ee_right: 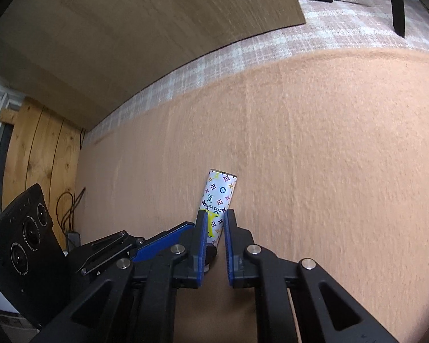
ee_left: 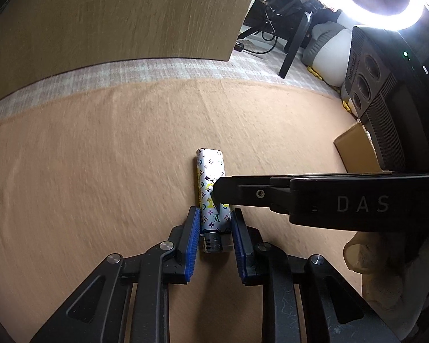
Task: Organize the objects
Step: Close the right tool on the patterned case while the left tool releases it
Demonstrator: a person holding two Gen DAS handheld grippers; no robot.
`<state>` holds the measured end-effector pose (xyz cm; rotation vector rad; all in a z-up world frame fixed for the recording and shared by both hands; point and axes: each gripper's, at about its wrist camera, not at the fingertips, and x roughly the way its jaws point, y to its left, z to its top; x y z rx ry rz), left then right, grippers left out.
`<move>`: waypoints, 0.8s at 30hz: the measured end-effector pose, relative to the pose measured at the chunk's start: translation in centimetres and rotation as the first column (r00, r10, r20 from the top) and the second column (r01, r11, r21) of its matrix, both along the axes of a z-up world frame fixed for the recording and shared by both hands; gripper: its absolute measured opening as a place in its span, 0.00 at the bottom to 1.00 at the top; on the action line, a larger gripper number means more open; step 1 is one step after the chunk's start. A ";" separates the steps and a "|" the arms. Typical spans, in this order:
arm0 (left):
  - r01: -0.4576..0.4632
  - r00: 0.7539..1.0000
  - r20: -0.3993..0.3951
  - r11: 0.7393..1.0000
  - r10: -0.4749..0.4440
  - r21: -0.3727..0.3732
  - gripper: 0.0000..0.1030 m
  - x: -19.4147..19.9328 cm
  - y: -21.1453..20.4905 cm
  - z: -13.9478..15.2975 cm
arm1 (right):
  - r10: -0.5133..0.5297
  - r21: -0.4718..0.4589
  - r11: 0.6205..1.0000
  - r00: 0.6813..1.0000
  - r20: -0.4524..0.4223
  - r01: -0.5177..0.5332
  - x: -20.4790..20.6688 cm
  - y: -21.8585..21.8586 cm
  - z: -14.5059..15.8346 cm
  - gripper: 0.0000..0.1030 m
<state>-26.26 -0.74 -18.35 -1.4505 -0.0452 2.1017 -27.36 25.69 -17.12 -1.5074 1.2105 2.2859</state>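
Gripping: both grippers close on one patterned lighter [ee_left: 211, 188] lying on the peach-coloured cloth [ee_left: 100, 171] that covers the bench.
Lighter: a single white lighter printed with coloured monograms, flat on the cloth near the middle of the scene, metal head toward the near side, base pointing to the far side.
Left gripper [ee_left: 215, 225]: fingers narrow, blue pads set on either side of the lighter's near end by the metal head, seemingly pressed on it.
Right gripper [ee_right: 216, 223]: reaches in from the right, fingers narrow, clamped across the lighter's body further along; from the left wrist view its black tip sits over the lighter's middle.
Hand: a gloved hand [ee_left: 386, 274] holds the right gripper at the near right.
Progress: judged early; the lighter is taken hold of but not yet lifted off the cloth, and no tray, box or set place for it shows as a clear goal.
Left to do: likely lifting the lighter and setting it where it belongs; which place that is cannot be told.
Count: one lighter, two grippers, one cloth, one wooden board [ee_left: 114, 14] at the far side, one cardboard box [ee_left: 356, 150] at the right edge.
Surroundings: a bright ring light [ee_left: 371, 3] glares at the far right; cables lie on the floor beyond.
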 end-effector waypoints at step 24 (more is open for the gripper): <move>-0.097 0.994 0.051 0.993 0.094 0.070 0.24 11.6 0.3 -0.2 | 0.203 0.127 0.971 0.979 0.011 -0.203 8.2 -6.4 1.6 0.16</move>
